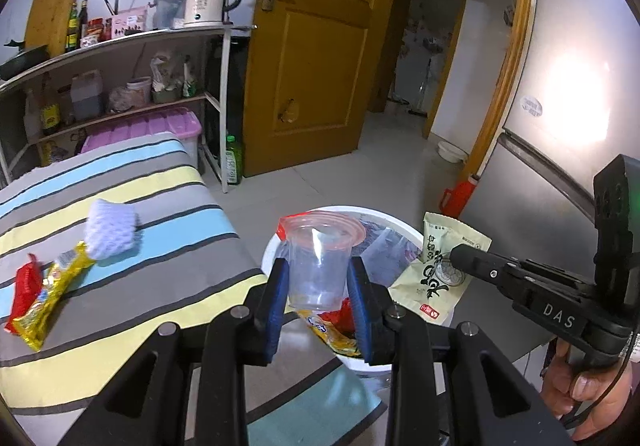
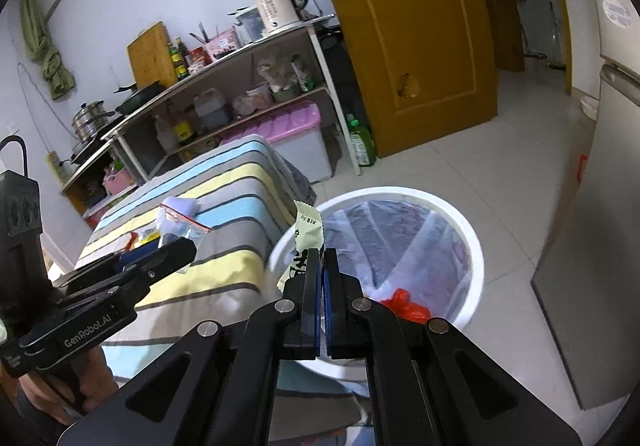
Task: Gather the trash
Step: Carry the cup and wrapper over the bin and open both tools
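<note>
Both tongs hold trash above the white bin.

Left wrist view: the left gripper (image 1: 318,288) clamps a clear plastic cup (image 1: 318,262) upright between its blue pads over the white trash bin (image 1: 272,250), whose clear liner holds red and yellow wrappers (image 1: 334,328); more wrappers (image 1: 40,292) lie on the striped table (image 1: 160,286).
Right wrist view: the right gripper (image 2: 321,258), nearly closed, pinches a pale green snack packet (image 2: 307,236) at the bin's (image 2: 472,246) rim; red trash (image 2: 404,304) sits inside.
</note>
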